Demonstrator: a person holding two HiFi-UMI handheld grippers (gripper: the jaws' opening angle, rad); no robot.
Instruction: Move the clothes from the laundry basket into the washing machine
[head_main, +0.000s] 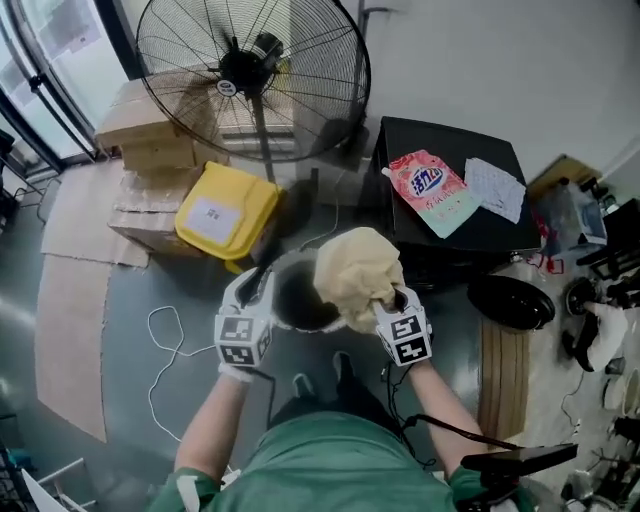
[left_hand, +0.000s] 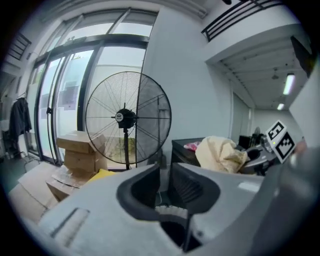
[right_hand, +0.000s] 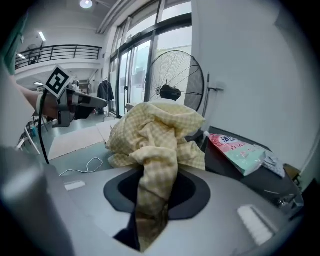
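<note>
My right gripper (head_main: 392, 298) is shut on a pale yellow checked cloth (head_main: 356, 265), which hangs bunched above a dark round laundry basket (head_main: 297, 308) on the floor. In the right gripper view the cloth (right_hand: 155, 130) runs down between the jaws of the right gripper (right_hand: 150, 192) and hides the pads. My left gripper (head_main: 259, 278) is at the basket's left rim. In its own view the left gripper (left_hand: 164, 172) shows only a thin slit and nothing between the jaws. The same cloth (left_hand: 220, 152) appears at that view's right. A black box-shaped machine (head_main: 430, 140) stands behind the cloth.
A pink detergent pouch (head_main: 430, 190) and a white sheet (head_main: 495, 187) lie on the black machine. A big floor fan (head_main: 250, 75) stands ahead, with a yellow case (head_main: 225, 215) and cardboard boxes (head_main: 150, 130) to its left. A white cable (head_main: 165, 350) trails on the floor.
</note>
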